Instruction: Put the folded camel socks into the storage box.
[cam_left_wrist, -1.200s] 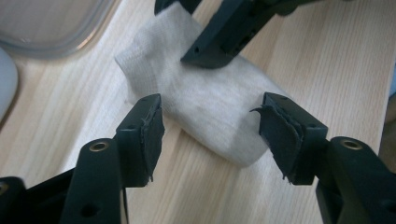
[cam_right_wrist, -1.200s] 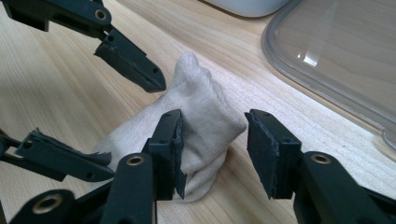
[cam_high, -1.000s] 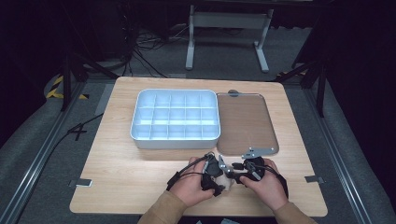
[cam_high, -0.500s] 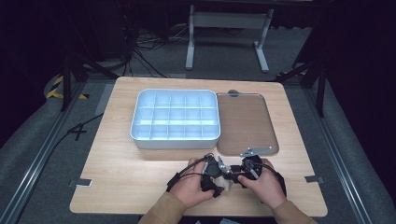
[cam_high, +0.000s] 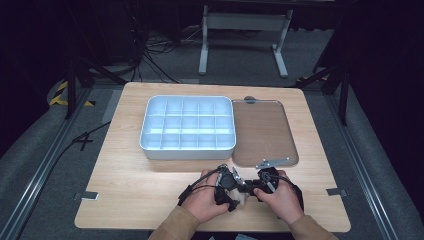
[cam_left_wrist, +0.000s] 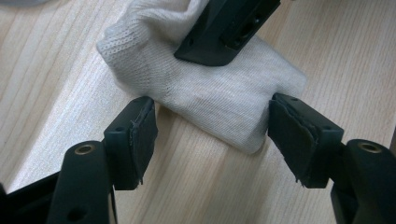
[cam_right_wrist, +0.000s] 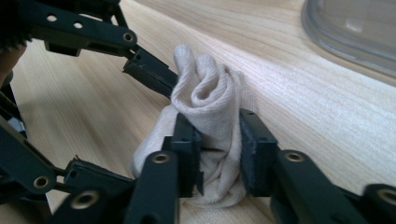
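A small cream knit cloth (cam_left_wrist: 219, 98) lies bunched on the wooden table (cam_high: 130, 190) near its front edge, between the two hands. My right gripper (cam_right_wrist: 219, 149) is shut on it, pinching a raised fold of the cloth (cam_right_wrist: 210, 93) between its pads. My left gripper (cam_left_wrist: 212, 135) is open, one jaw on each side of the cloth's near end and low over the wood. In the high view the left gripper (cam_high: 231, 186) and the right gripper (cam_high: 254, 186) meet tip to tip over the cloth (cam_high: 244, 196).
A white compartment tray (cam_high: 145, 135) stands at the table's middle. A brown-tinted clear lid (cam_high: 262, 130) lies flat to its right, close behind the right hand. Bare wood stretches to the left of the hands.
The two hands have drawn slightly closer together at the front edge. The tray and the lid have not moved.
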